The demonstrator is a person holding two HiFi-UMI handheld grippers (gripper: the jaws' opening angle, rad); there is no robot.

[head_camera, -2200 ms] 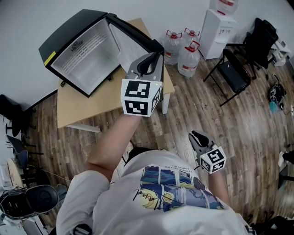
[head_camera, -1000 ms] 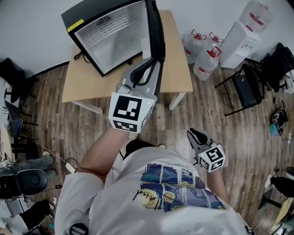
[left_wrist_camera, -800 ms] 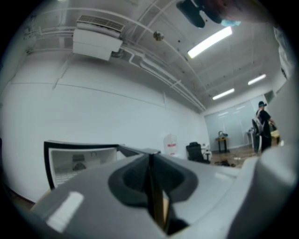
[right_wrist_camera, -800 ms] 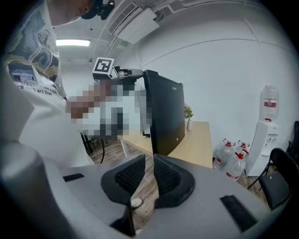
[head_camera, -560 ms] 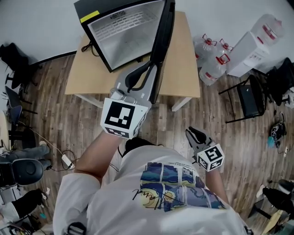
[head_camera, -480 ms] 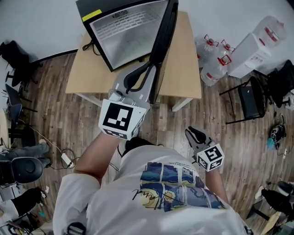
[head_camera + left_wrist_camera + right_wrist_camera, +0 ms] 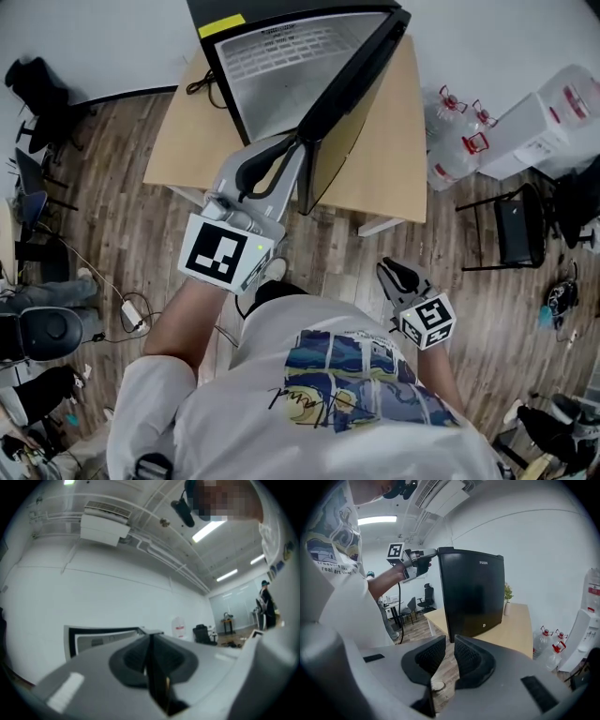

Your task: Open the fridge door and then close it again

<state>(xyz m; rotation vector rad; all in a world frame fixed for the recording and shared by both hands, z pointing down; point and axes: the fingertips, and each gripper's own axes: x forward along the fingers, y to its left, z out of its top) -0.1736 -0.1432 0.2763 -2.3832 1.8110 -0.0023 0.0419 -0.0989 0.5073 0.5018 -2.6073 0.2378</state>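
Observation:
A black mini fridge stands on a wooden table, white inside. Its door hangs part open, hinged at the right and angled down-left in the head view. My left gripper is shut on the door's free edge. In the left gripper view that thin dark edge runs between the pads. The right gripper view shows the door's black outer face with the left gripper at its top corner. My right gripper hangs low by my side, its jaws slightly apart with nothing between them.
Large water bottles and a white dispenser stand right of the table. A black chair is further right, an office chair at the left. A small potted plant sits on the table behind the door.
The door has swung leftward, closer to the fridge opening, with my left gripper still on its edge and moving left with it. The right gripper holds about the same spot in the picture.

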